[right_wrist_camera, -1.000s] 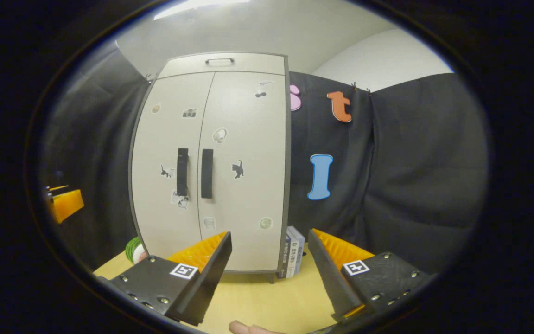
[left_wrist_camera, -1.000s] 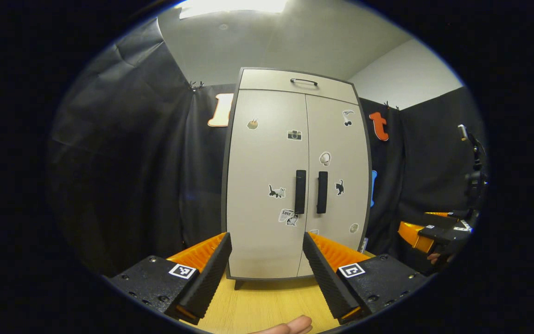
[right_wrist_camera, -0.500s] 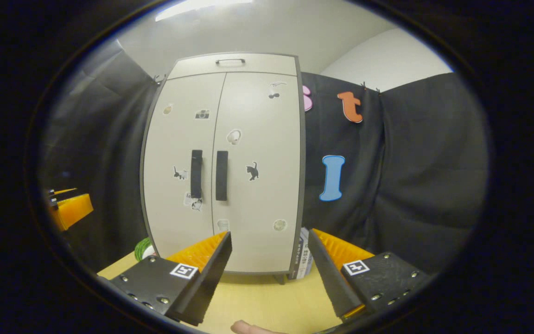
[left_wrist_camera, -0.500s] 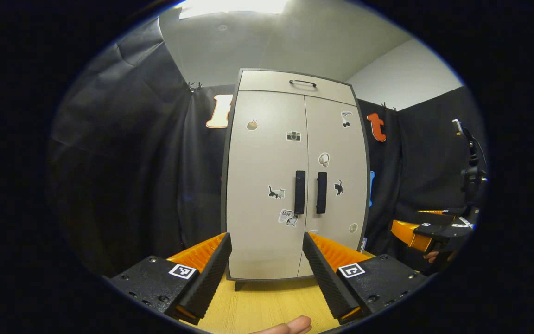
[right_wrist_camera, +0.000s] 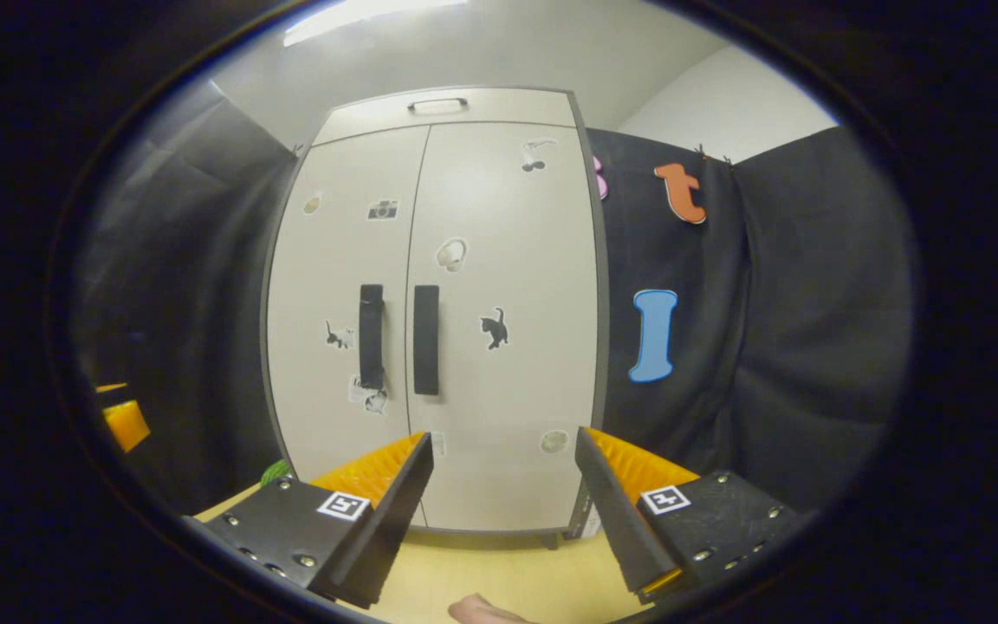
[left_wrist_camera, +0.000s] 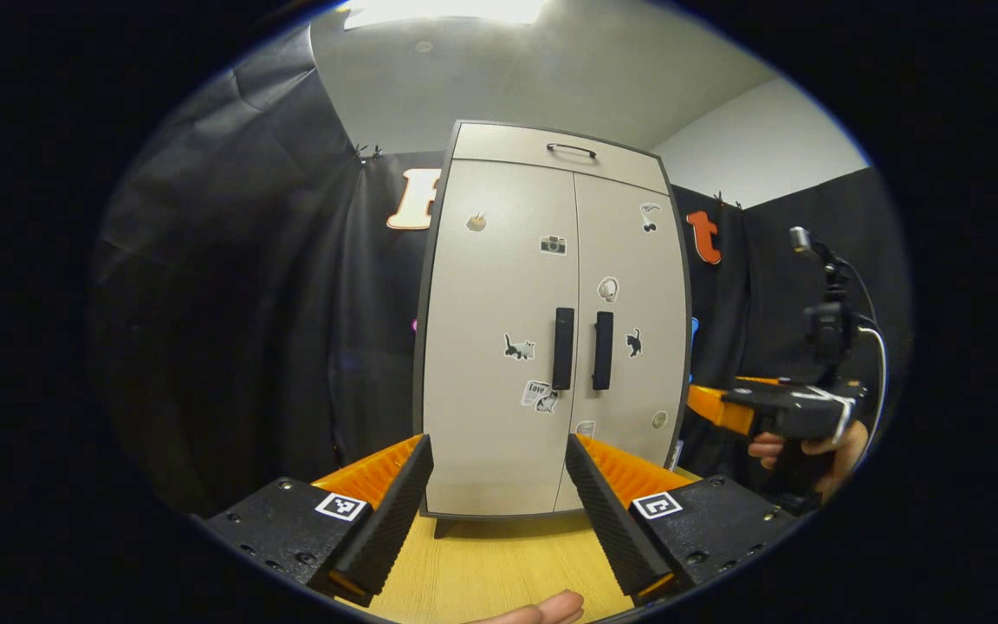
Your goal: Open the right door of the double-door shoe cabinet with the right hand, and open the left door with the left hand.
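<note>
Right gripper (right_wrist_camera: 503, 485) and left gripper (left_wrist_camera: 499, 485) both spread, short of shoe cabinet (right_wrist_camera: 508, 381). Risk: right door handle (right_wrist_camera: 426, 340) sits just beside left door handle (right_wrist_camera: 371, 336); could snag wrong one.

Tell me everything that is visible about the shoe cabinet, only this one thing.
The shoe cabinet is tall, pale grey with a dark edge, and stands upright on short feet on the light wooden table. Both doors are shut. Two black vertical handles, the left handle and the right handle, sit beside the middle seam. Small stickers dot the doors. A slim top panel carries a small handle. Nothing touches it.
</note>
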